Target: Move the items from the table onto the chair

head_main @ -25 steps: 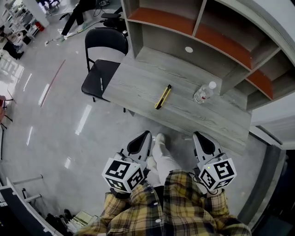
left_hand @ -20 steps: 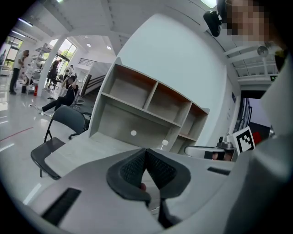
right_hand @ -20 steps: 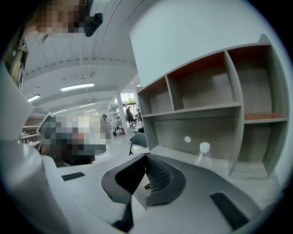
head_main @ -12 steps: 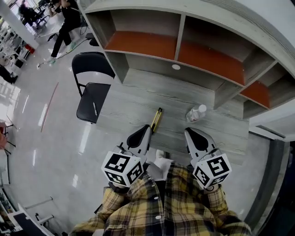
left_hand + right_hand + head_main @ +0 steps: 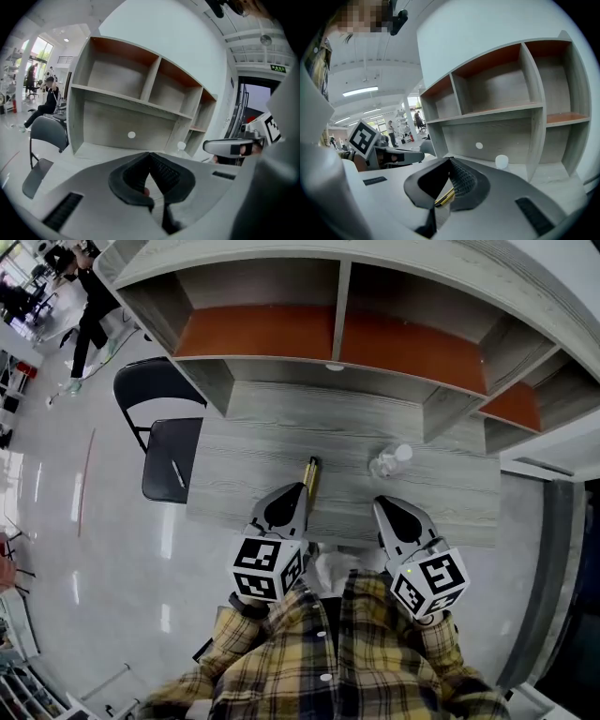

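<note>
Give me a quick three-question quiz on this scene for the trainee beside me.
1. True or false: a pen lies on the seat of the chair.
2. Which item on the table is nearest the left gripper? A mug; B yellow utility knife; C book.
3. Fill in: the jaws of the right gripper are ___.
Key: 1 true; 2 B; 3 shut, holding nothing.

The near end of the yellow-and-black tool [image 5: 310,471] is hidden behind the left gripper [image 5: 295,490]. In the right gripper view only a sliver of it shows through the jaw opening. The shelf unit [image 5: 173,324] covers part of the chair [image 5: 161,451] back. A thin pale item [image 5: 176,473] on the seat is too small to identify. In the gripper views, only the bottle [image 5: 388,462] cap shows.
</note>
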`<state>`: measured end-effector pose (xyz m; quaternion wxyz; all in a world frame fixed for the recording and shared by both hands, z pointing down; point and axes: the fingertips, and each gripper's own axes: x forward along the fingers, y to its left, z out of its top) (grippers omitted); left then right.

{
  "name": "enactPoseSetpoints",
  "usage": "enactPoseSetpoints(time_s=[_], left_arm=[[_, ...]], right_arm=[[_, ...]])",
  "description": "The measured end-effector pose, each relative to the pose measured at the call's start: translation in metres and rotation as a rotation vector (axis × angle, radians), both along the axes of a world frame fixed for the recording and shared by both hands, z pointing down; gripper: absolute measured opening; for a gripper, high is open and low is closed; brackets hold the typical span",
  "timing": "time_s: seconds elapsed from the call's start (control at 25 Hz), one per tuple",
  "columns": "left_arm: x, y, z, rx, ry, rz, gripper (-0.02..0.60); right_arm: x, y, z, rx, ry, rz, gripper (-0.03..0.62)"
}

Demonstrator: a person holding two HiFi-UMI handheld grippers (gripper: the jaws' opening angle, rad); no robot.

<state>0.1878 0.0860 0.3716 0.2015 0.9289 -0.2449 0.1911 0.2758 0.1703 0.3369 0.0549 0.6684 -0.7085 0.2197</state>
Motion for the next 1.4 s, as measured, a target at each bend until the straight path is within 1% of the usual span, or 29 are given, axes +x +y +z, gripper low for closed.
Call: enactPoseSetpoints(time_s=[0.08, 0.24, 0.44, 0.52, 0.56, 0.64, 0.72, 0.84, 0.88, 0.96, 1.08, 1.28, 1.4], left_arm=[[0.002, -0.005, 0.012, 0.010, -0.029, 0.000, 0.005], [0.006, -0.007, 0.035, -0.026, -0.055, 0.033, 0.005], [0.017, -0.010, 0.060, -0.052, -0.080, 0.075, 0.008], [0.020, -0.013, 0.071, -0.056, -0.101, 0.080, 0.010], [0.021, -0.014, 0.077, -0.059, -0.112, 0.083, 0.020], [0.022, -0.015, 0.088, -0.078, -0.126, 0.095, 0.069], [0.022, -0.016, 0.101, -0.098, -0.142, 0.102, 0.097], [0.022, -0.017, 0.125, -0.117, -0.177, 0.085, 0.160], [0.023, -0.017, 0.134, -0.127, -0.189, 0.079, 0.191], [0.024, -0.016, 0.153, -0.144, -0.217, 0.075, 0.228], [0.022, -0.014, 0.179, -0.157, -0.274, 0.081, 0.236], [0.014, -0.013, 0.216, -0.159, -0.368, 0.083, 0.236], [0.012, -0.012, 0.232, -0.179, -0.405, 0.067, 0.236]], right_arm=[[-0.005, 0.002, 0.005, -0.018, -0.003, 0.014, 0.017], [-0.012, 0.004, 0.017, -0.051, -0.014, 0.043, 0.017], [-0.010, 0.006, 0.031, -0.084, -0.011, 0.076, 0.017], [-0.009, 0.008, 0.037, -0.096, -0.020, 0.088, 0.017], [-0.009, 0.009, 0.041, -0.102, -0.026, 0.092, 0.018], [-0.010, 0.008, 0.047, -0.114, -0.037, 0.096, 0.018], [-0.010, 0.006, 0.053, -0.121, -0.049, 0.095, 0.017], [-0.012, 0.003, 0.064, -0.134, -0.073, 0.085, 0.017], [-0.014, 0.003, 0.067, -0.140, -0.083, 0.080, 0.018], [-0.016, 0.003, 0.074, -0.153, -0.103, 0.075, 0.017], [-0.018, 0.005, 0.080, -0.167, -0.133, 0.071, 0.018], [-0.018, 0.012, 0.090, -0.193, -0.154, 0.071, 0.018], [-0.017, 0.018, 0.095, -0.208, -0.169, 0.081, 0.017]])
